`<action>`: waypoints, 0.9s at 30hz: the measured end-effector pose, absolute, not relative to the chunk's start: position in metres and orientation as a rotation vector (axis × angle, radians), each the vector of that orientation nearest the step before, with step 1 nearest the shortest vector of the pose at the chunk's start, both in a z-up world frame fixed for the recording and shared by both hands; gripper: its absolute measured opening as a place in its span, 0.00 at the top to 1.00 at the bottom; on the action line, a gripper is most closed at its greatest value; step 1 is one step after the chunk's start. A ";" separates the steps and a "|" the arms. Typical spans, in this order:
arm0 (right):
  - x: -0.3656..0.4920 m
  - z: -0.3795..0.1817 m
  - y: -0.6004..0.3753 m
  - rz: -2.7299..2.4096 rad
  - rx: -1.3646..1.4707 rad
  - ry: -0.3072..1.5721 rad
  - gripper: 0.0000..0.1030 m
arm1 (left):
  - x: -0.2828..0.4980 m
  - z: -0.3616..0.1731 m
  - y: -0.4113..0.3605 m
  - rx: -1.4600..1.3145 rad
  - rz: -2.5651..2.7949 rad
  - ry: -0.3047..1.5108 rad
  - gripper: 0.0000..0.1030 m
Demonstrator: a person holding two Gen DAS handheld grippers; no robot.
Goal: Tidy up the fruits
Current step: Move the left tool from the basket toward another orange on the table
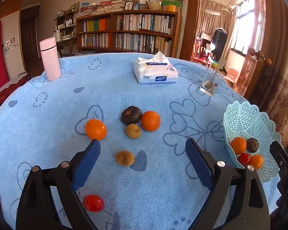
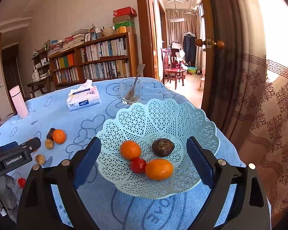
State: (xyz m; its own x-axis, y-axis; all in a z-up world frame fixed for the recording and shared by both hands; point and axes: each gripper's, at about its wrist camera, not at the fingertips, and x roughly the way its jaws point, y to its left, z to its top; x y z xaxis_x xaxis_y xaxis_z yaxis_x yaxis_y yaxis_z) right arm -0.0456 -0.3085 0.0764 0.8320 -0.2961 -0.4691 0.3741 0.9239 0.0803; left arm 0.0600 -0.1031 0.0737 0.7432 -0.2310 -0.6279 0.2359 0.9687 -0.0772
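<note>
1. The left gripper hangs over the cloth with its jaws spread wide and nothing between them; a small brown fruit lies on the cloth in line with the gap, which suggests it is the next pick.
2. The right gripper is likewise spread and empty, poised over the basket; its fingers flank the bowl without touching the fruit inside, probably ready to steady it.
3. The basket, pale blue lattice plastic with a scalloped rim, sits near the table's right edge; it holds two oranges, one red tomato and one dark wrinkled fruit, all resting together at the bottom.
4. Six fruits lie loose on the blue tablecloth: two oranges, a dark wrinkled one, two small brown ones, a second tomato; the job looks under half done.
</note>
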 end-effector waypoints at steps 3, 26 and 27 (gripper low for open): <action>-0.037 0.073 -0.293 -0.315 0.152 0.492 0.11 | 0.064 0.072 -0.092 -0.001 -0.232 0.691 0.13; 0.002 0.048 -0.232 -0.132 0.078 0.613 0.11 | 0.099 0.052 -0.035 -0.054 -0.112 0.764 0.13; 0.002 0.047 -0.231 -0.129 0.079 0.618 0.11 | 0.101 0.052 -0.030 -0.068 -0.110 0.770 0.13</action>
State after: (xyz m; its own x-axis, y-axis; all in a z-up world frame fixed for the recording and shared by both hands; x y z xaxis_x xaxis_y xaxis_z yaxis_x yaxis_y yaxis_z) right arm 0.0020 -0.2313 0.0467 0.8074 -0.0970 -0.5820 0.1440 0.9890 0.0350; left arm 0.1012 -0.0296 0.0519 0.7128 -0.1243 -0.6902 0.0748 0.9920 -0.1015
